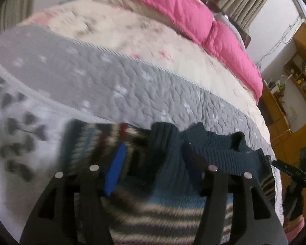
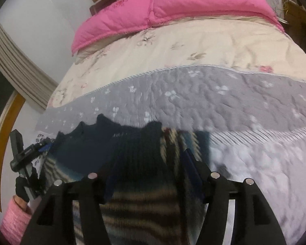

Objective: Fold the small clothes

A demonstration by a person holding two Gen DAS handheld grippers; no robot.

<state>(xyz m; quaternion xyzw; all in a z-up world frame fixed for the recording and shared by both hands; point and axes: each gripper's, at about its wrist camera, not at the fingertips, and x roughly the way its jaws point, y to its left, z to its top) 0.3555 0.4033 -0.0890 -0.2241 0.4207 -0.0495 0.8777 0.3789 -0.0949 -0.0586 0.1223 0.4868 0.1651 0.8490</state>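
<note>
Knit sweater (image 1: 173, 183), navy w/ cream stripes, bunched; both jaws wide, not gripping.

Small knitted sweater (image 1: 169, 183), dark teal ribbing, cream-and-brown stripes, bunched on the bed

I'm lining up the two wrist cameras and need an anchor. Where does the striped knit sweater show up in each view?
Left wrist view: the striped knit sweater fills the lower centre, lying between the left gripper fingers, dark ribbed edge toward the grey quilt.
Right wrist view: the sweater fills the lower centre, between the right gripper fingers.
Shared landmark: the pink duvet at the far end of the bed.
</note>
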